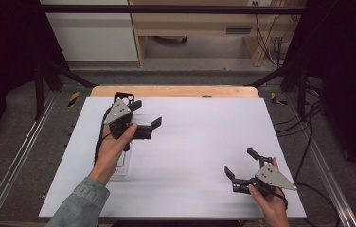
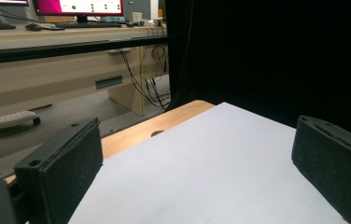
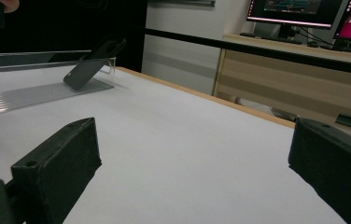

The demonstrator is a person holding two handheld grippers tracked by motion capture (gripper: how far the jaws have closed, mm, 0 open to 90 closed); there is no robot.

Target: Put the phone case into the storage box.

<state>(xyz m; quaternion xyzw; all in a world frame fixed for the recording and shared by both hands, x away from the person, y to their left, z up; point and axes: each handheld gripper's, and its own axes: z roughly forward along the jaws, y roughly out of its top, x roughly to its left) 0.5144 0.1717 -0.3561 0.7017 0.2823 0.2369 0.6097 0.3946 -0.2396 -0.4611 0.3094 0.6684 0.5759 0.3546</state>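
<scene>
We log the white matt sheet (image 1: 190, 156) over the worktop as smooth, paper-like, no glare. The pale wooden worktop edge (image 1: 176, 91) looks satin with faint grain. The clear acrylic stand (image 3: 38, 93) is glossy, its base ribbed, and carries a black smooth phone (image 3: 87, 67) with a dull sheen. The left gripper (image 1: 145, 118) and right gripper (image 1: 242, 165) read as matt black plastic, each topped by a grey brushed-metal three-cornered plate (image 1: 118, 112). Their fingers (image 3: 57, 163) show grainy, foam-like pads. The faded blue denim sleeve (image 1: 79, 203) is rough woven cloth.
</scene>
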